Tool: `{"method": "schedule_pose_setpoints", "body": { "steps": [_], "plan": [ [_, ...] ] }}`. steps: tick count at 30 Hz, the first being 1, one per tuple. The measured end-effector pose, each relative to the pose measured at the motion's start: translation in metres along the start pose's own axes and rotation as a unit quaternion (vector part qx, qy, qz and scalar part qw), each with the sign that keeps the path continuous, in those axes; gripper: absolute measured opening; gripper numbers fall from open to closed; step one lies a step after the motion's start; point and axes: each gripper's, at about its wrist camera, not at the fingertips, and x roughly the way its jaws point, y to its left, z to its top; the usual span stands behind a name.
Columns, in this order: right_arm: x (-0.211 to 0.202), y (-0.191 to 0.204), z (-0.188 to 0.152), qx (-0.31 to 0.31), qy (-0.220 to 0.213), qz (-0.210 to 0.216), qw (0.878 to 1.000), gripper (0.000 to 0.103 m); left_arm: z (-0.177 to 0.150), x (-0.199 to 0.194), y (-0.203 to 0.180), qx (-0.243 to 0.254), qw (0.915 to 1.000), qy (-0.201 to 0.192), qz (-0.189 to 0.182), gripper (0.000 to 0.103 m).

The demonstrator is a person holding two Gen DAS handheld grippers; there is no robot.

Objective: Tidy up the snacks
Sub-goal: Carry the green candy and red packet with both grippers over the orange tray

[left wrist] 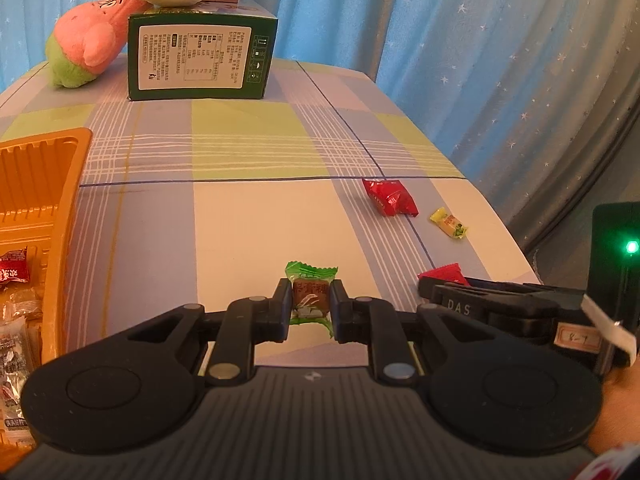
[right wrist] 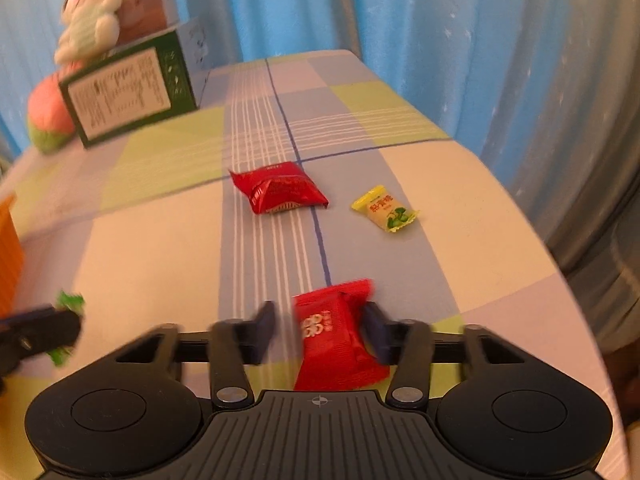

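Observation:
My left gripper (left wrist: 311, 294) is shut on a green-wrapped candy (left wrist: 311, 276), held just above the checked tablecloth. In the right wrist view that candy (right wrist: 70, 302) shows at the far left in the left gripper's fingers (right wrist: 44, 330). My right gripper (right wrist: 320, 322) stands around a small red snack packet (right wrist: 334, 344). Its right finger is against the packet and a gap shows at its left finger (right wrist: 264, 332); the picture is blurred. In the left wrist view this packet (left wrist: 448, 273) peeks out beyond the right gripper's body (left wrist: 488, 304).
An orange tray (left wrist: 48, 184) with several wrapped snacks (left wrist: 14, 268) lies at the left. Another red packet (right wrist: 280, 192) and a yellow candy (right wrist: 386, 208) lie further out on the cloth. A green box (left wrist: 200, 60) and plush toys (left wrist: 88, 44) stand at the back. The table edge runs along the right, with a blue curtain beyond it.

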Motion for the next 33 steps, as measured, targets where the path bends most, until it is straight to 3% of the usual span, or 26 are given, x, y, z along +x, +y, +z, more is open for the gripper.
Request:
{"method": "schedule_pose_setpoints", "body": {
  "steps": [5, 12, 16, 33],
  "plan": [
    [-0.009, 0.0, -0.006, -0.017, -0.006, -0.003, 1.0, 0.03, -0.002, -0.007, 0.001, -0.004, 1.0, -0.001, -0.001, 0.017],
    [-0.05, 0.007, 0.003, 0.003, -0.029, 0.031, 0.999, 0.03, -0.003, -0.037, 0.003, -0.008, 0.9999, -0.013, 0.002, 0.017],
    [-0.081, 0.021, 0.005, 0.009, -0.045, 0.062, 0.997, 0.03, -0.006, -0.059, 0.009, -0.014, 0.9996, -0.021, 0.009, 0.017],
    [-0.168, 0.099, -0.018, -0.035, -0.067, 0.122, 0.99, 0.03, -0.025, -0.163, 0.058, -0.041, 0.9959, -0.05, 0.063, 0.017]
  ]
}}
